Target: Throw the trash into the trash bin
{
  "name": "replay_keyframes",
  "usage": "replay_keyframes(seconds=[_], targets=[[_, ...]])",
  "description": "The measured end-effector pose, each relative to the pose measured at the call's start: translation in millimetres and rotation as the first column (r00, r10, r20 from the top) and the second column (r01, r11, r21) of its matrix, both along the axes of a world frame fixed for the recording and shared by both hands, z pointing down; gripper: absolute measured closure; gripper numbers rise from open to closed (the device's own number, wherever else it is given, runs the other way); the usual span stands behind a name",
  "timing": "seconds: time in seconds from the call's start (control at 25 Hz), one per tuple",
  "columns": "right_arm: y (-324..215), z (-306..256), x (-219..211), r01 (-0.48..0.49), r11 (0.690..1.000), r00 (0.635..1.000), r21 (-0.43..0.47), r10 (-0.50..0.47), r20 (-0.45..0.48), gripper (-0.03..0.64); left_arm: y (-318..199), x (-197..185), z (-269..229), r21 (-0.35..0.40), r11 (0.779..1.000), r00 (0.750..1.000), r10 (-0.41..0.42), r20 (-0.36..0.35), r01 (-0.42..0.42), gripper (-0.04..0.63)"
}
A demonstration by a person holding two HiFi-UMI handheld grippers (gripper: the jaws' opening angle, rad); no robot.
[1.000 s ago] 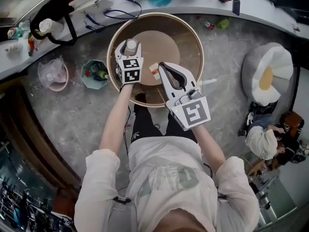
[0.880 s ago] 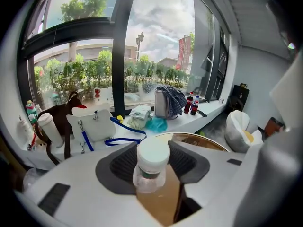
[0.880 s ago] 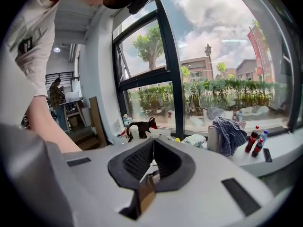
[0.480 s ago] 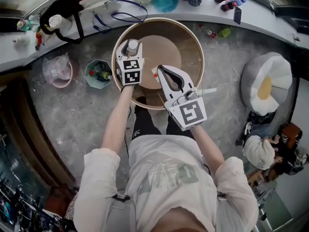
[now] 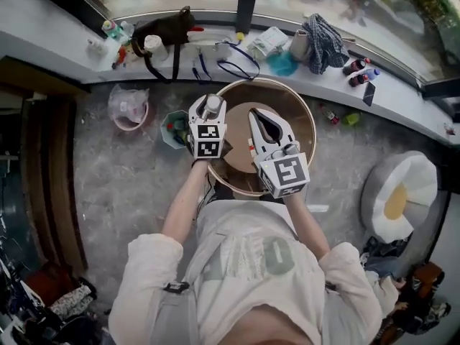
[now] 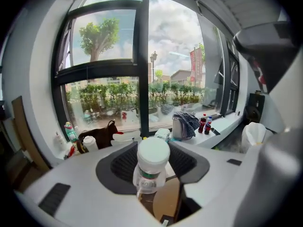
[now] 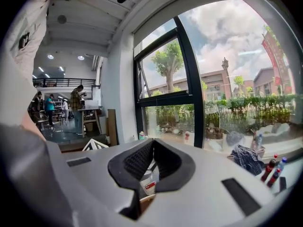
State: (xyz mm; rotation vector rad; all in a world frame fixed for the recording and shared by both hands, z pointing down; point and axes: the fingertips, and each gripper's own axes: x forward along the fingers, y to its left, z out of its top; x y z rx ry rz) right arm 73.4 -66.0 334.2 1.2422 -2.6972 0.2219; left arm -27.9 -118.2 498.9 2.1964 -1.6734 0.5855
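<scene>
Head view: person (image 5: 248, 264) stands at round brown table (image 5: 302, 129), one gripper in each hand, both held over the table. Left gripper (image 5: 211, 101) holds white-capped bottle (image 5: 213, 107), cap upward, above the table's left edge. Teal trash bin (image 5: 166, 124) sits on the grey floor just left of the table, beside and below that gripper, with bottles inside. Pink bin (image 5: 128, 108), lined with a clear bag, stands further left. Right gripper (image 5: 259, 115) hangs over the middle of the table, jaws together, nothing between them. Black bag (image 5: 162, 31) and checked cloth (image 5: 323, 38) lie on the white windowsill beyond the table. Left gripper view: black pads press on both sides of the bottle just under its white cap. The jaws have just been closing a little, and the bottle sits clamped between them. A green band shows on its label, and the brown table top shows below it. The black bag and the cloth are in view on the sill behind. Right gripper view: pads meet at the tips and grip nothing. Through the gap beneath them, small white container with a red label (image 7: 147, 184) lies on the table top. Window frame and greenery fill the background.
</scene>
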Motion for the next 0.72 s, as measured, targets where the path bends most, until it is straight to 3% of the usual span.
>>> replay_keyframes(seconds=[0.28,0.52,0.72], targets=[[11.6,-4.8,-38.8,0.142,0.99,0.99,0.004,-0.142,0.019,0.603,37.6,-47.2,-14.1,0.014,0.992,0.992,-0.125,0.031,0.125,0.388],[25.5,6.5,-70.1,0.22,0.973,0.975,-0.065,-0.218,0.035,0.603,54.7,-86.3,-3.2,-0.018,0.977,0.977,-0.212,0.023,0.212,0.388],[26.9,39.5,-102.8,0.264,0.955,0.964,-0.136,-0.267,-0.003,0.603,62.0,-124.6,33.4,-0.074,0.968,0.97,-0.241,0.024,0.242,0.388]])
